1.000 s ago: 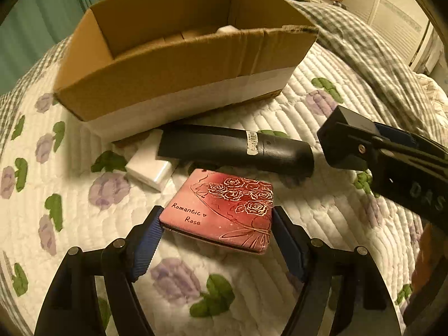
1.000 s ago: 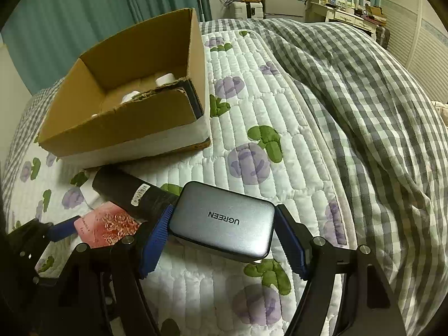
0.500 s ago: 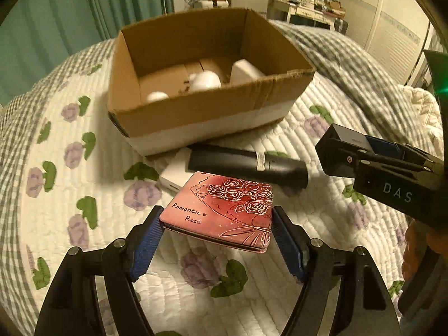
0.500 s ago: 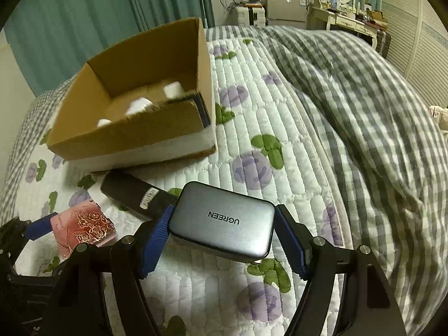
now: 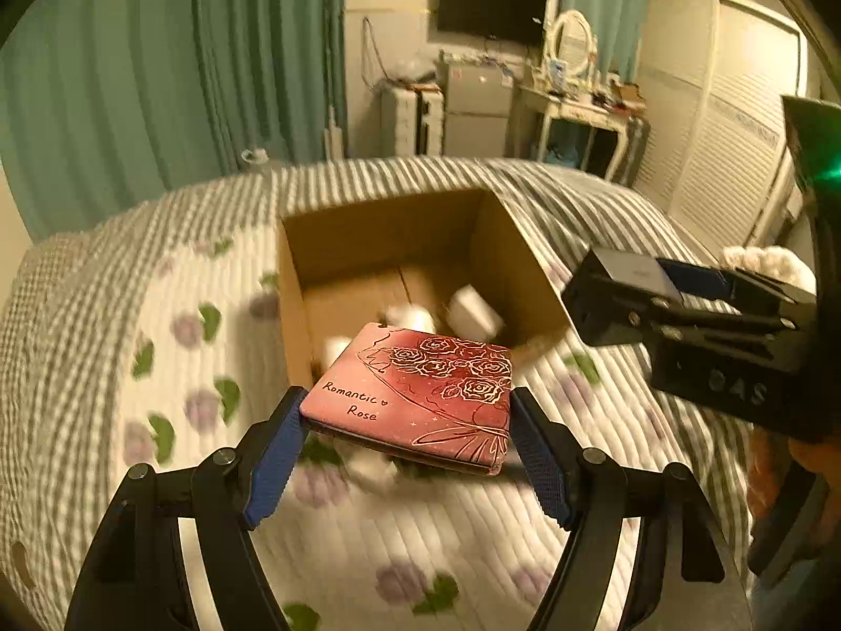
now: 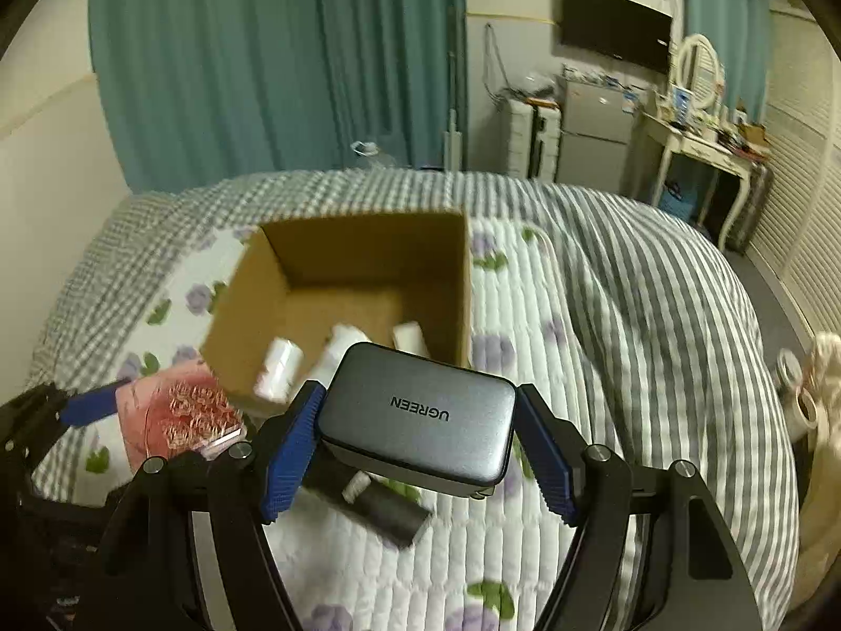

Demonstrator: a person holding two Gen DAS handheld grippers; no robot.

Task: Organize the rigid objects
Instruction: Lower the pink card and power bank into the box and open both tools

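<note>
My left gripper (image 5: 407, 405) is shut on a red flat case (image 5: 420, 384) printed "Romantic Rose", held in the air just in front of the open cardboard box (image 5: 389, 231). My right gripper (image 6: 420, 399) is shut on a grey UGREEN charger (image 6: 420, 420), also lifted near the box's (image 6: 362, 242) front edge. Several white items (image 6: 278, 368) lie on the box floor. A black cylinder (image 6: 383, 510) lies on the quilt under the right gripper. In the right wrist view the red case (image 6: 178, 415) shows at the left.
The box stands on a flowered white quilt (image 5: 173, 347) beside a grey checked blanket (image 6: 657, 315). A small white block (image 5: 373, 468) lies on the quilt under the case. Green curtains, a fridge and a dressing table stand behind the bed. A hand (image 5: 772, 473) holds the right gripper.
Both grippers have risen with their objects and tipped up, so the box's inside and the room behind come into view. The black cylinder and white block stay on the quilt.
</note>
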